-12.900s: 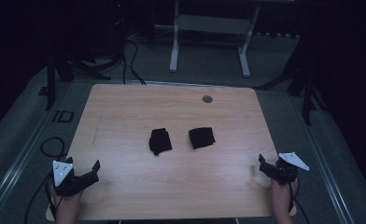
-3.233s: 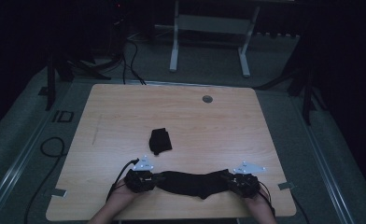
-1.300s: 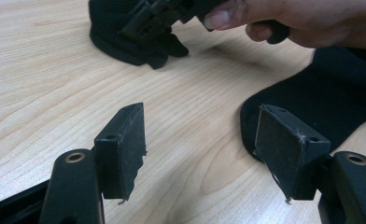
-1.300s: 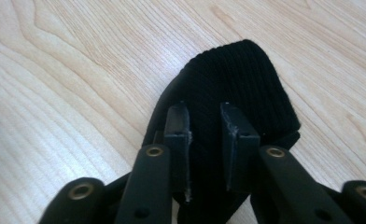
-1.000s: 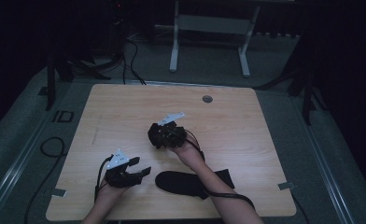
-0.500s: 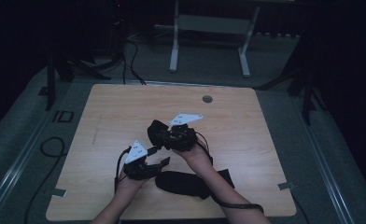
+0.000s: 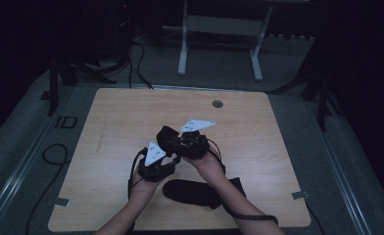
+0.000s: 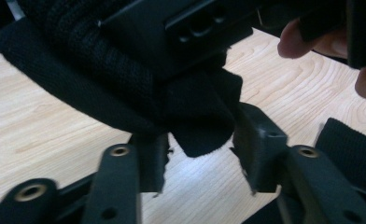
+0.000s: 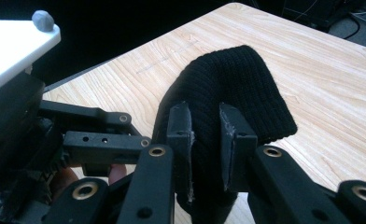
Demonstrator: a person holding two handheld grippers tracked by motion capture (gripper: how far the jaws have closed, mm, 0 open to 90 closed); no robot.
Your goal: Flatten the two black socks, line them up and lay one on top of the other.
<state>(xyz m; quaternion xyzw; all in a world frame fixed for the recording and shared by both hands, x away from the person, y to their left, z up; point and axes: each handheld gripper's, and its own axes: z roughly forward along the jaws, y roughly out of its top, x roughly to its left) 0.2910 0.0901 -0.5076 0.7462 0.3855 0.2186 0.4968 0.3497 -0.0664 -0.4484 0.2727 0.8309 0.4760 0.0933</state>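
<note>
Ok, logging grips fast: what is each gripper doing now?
Left gripper: open, jaws either side of the black knit sock.
Right gripper: shut on the sock.

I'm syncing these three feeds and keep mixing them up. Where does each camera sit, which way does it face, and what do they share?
High view: above the person's side, facing forward and down on the table; both forearms and hand-held grippers show.
Left gripper view: rides the left hand-held gripper, looking along its open jaws at the black knit sock.
Right gripper view: rides the right hand-held gripper, its jaws pinching that sock.
Shared: all show the sock and wooden tabletop.
</note>
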